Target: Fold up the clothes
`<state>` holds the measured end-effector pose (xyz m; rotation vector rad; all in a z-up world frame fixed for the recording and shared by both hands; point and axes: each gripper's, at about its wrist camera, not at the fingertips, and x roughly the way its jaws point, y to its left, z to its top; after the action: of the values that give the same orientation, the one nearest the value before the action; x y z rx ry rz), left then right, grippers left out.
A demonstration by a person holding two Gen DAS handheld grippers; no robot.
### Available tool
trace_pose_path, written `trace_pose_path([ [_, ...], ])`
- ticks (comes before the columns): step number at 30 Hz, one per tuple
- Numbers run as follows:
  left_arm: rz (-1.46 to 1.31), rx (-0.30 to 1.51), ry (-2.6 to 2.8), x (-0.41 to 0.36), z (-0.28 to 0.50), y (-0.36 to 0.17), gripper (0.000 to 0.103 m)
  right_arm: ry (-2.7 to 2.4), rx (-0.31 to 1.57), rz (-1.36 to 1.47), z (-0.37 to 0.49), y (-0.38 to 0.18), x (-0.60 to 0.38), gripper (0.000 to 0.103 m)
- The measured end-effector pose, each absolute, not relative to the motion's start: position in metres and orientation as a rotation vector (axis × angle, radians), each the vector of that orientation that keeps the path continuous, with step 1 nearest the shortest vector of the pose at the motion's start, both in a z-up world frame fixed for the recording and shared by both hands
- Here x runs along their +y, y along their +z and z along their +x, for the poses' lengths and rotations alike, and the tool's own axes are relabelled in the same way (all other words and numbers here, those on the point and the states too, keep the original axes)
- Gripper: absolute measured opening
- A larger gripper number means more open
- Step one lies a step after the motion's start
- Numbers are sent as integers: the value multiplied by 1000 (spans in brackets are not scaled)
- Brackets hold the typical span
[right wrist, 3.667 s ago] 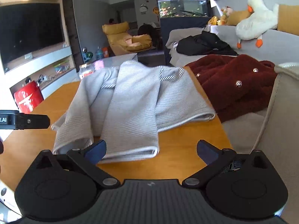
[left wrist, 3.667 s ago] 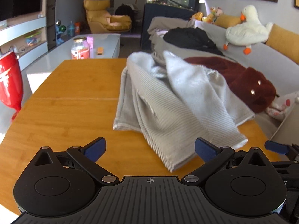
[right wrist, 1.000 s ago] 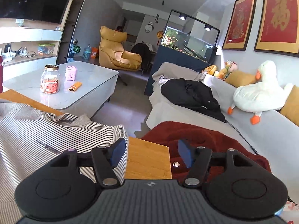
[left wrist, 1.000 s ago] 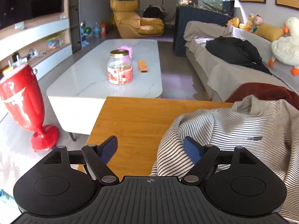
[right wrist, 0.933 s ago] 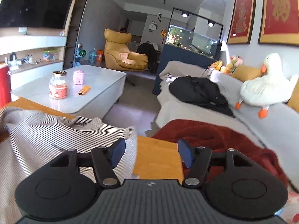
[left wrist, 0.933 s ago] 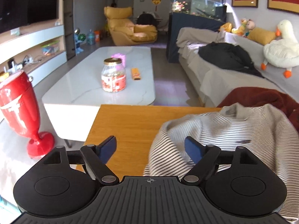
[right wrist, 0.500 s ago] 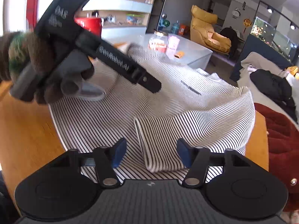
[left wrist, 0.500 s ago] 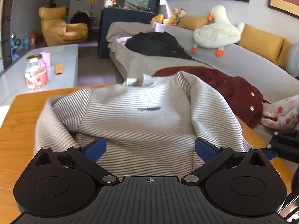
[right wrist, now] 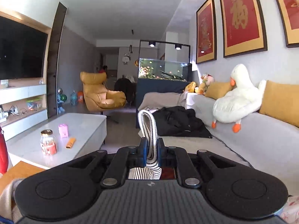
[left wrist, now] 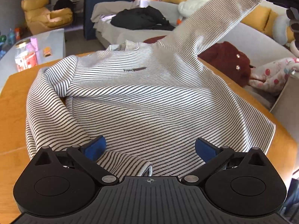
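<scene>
Striped sweater (left wrist: 149, 100) sleeve (right wrist: 149, 130) pinched in raised right gripper (right wrist: 151, 150).

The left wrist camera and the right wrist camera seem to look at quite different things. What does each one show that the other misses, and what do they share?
Only the left wrist view shows the striped sweater spread on the wooden table, one sleeve lifted, and the left gripper open above the hem.

Only the right wrist view shows the right gripper shut on the sleeve cuff, plus the fish tank and wall pictures.

Both show the sofa, white plush duck, black jacket, yellow armchair and glass jar.
</scene>
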<state>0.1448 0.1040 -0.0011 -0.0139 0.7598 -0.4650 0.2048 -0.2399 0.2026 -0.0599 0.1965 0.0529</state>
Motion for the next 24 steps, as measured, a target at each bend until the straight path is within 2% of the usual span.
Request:
trace_pose_path([
  [3,-125,738,-461,127,140,17,103,176,185,-72,226,217,-204,0],
  [9,-68,652,-273,157,141,48,103,417,213,-96,266,212,-105,0],
  [15,-151,690,-212,184,148,46,103,496,262,-105,284,189,-79,1],
  [17,-167,699,-218,188,151,44,103,492,312,-92,284,171,-86,5],
  [18,-188,705,-229,189,154,43,103,488,340,-79,283,160,-91,14],
  [19,-214,708,-243,190,157,42,103,490,378,-54,282,146,-98,33],
  [21,-260,702,-278,186,163,42,103,501,469,16,278,112,-114,54],
  [24,-261,677,-337,169,172,44,103,468,590,58,272,56,-131,56],
])
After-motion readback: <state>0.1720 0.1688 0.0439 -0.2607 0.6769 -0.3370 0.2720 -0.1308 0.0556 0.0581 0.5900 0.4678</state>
